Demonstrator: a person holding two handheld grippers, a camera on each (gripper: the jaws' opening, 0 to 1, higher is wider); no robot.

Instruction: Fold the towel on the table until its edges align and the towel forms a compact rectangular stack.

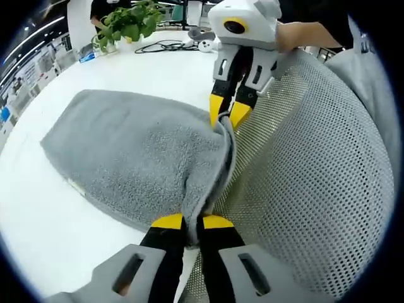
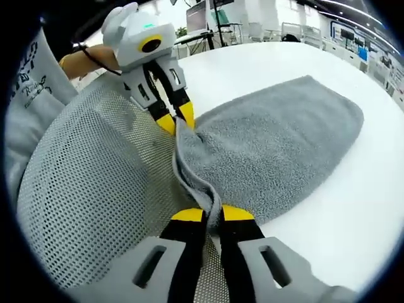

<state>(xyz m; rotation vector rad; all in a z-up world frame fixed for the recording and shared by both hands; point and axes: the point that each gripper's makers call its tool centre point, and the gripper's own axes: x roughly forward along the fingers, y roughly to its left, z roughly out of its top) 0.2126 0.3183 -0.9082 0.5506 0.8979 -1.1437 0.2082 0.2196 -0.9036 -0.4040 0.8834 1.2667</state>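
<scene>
- Left gripper view: my left gripper (image 1: pixel 192 222) is clamped on the near edge of the grey towel (image 1: pixel 136 161); ahead of it my right gripper (image 1: pixel 230 113) pinches the same edge.
- Right gripper view confirms it: the right gripper (image 2: pixel 212 214) is closed on the towel (image 2: pixel 278 139), with the left gripper (image 2: pixel 175 118) beyond.
- The held edge hangs over a mesh chair back (image 1: pixel 303 170), and the rest lies on the white table (image 1: pixel 38 208) beside my jaws.
- I judge that uneven lifting could skew the fold, or the terry could snag on the mesh.
</scene>
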